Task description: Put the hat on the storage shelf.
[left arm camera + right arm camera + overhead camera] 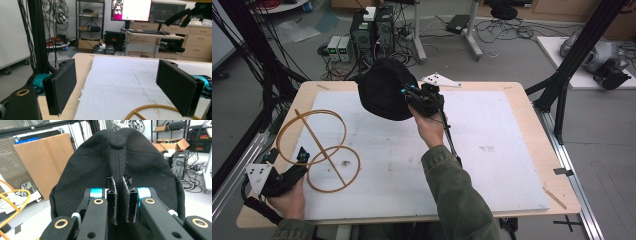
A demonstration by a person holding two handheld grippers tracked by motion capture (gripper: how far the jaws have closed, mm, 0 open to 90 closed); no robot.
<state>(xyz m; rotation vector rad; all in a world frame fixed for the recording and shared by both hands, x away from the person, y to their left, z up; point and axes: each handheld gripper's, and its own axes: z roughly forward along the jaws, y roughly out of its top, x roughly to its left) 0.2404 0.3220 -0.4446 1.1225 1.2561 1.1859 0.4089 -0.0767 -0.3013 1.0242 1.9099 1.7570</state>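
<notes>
Right gripper (119,202) jaws clamped on a fold of the black cap (100,167), held above the worktop (522,150); keep the pinch firm while carrying (left gripper (125,87) jaws apart, wire stand (319,150) just ahead).

High view looked down on the white mat (492,150), left gripper view sat low over it facing forward, right gripper view pressed close behind the black cap (95,162), wire hoops (319,150) shared.
</notes>
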